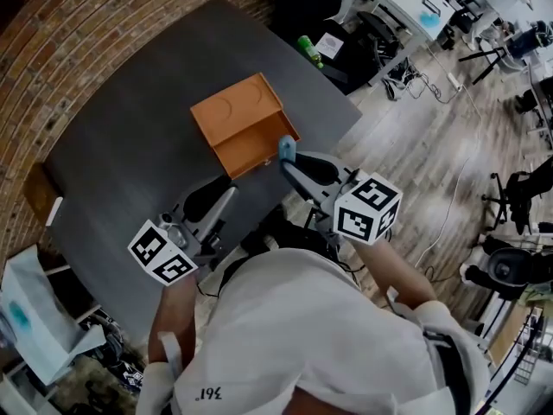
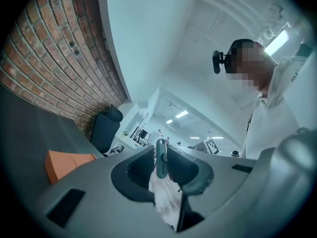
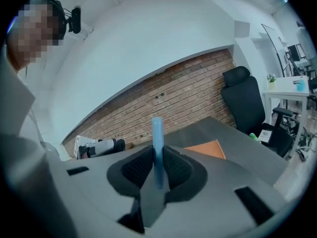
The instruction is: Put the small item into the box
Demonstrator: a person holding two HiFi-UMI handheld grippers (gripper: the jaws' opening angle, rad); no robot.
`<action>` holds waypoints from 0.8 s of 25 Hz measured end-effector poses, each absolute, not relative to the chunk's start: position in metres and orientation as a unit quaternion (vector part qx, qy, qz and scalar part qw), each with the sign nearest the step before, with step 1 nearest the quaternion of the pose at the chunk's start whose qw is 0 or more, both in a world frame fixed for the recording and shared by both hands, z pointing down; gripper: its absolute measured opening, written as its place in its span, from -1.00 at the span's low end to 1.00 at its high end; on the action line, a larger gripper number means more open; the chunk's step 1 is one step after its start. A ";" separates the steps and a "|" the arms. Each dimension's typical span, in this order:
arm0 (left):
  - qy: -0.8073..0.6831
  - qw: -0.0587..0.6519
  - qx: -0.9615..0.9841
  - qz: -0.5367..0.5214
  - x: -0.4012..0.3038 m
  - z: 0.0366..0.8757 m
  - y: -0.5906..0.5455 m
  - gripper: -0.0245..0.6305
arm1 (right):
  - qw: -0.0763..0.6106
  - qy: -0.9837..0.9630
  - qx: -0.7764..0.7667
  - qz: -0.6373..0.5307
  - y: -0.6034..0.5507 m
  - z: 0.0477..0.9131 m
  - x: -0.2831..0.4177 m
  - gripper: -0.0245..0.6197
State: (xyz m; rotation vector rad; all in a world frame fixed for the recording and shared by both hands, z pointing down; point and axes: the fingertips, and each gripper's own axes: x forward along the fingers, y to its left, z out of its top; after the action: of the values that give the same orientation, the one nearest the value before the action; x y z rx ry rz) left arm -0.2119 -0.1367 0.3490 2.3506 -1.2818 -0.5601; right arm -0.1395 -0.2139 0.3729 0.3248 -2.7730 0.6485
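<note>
Head view / surroundings: brick wall point(image 1: 52, 67) behind the orange box point(image 1: 244, 121); green bottle point(image 1: 307, 47) off the table, beyond the box's far right.
Head view / item: small item point(image 1: 286, 148), pale blue, just beside the box's near-right corner, pinched in the right gripper point(image 1: 288, 158).
Head view / surfaces: box matte and rectangular, faint arc on top; table point(image 1: 130, 137) dark grey and flat.
Left gripper view / tongs: left gripper point(image 2: 161, 165) pressed onto a thin grey-teal strip point(image 2: 161, 155); box low to its left, black chair point(image 2: 106, 128) past the box.
Right gripper view / tongs: jaws clamp the item's lower part; flat smooth blue stick, upright; box corner just right of it.
</note>
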 end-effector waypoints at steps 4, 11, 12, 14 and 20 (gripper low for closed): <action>-0.464 0.199 0.840 -0.198 -0.215 0.348 -0.146 -0.68 | 0.142 -0.959 0.105 0.220 -0.223 0.373 -0.145 -0.68; -0.487 0.203 0.837 -0.145 -0.230 0.373 -0.180 -0.68 | 0.169 -0.960 0.095 0.200 -0.256 0.387 -0.166 -0.68; -0.490 0.205 0.836 -0.139 -0.232 0.377 -0.183 -0.68 | 0.175 -0.960 0.094 0.198 -0.259 0.391 -0.168 -0.68; -0.495 0.209 0.833 -0.129 -0.235 0.387 -0.191 -0.68 | 0.186 -0.959 0.092 0.195 -0.267 0.400 -0.172 -0.68; -0.508 0.223 0.826 -0.097 -0.237 0.419 -0.209 -0.68 | 0.234 -0.953 0.086 0.174 -0.283 0.434 -0.182 -0.68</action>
State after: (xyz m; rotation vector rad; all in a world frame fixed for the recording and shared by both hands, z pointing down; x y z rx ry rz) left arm -0.2369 -0.2091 0.4188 2.2813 -1.4033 -0.2675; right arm -0.1824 -0.2828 0.4341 0.2368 -2.6161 0.4774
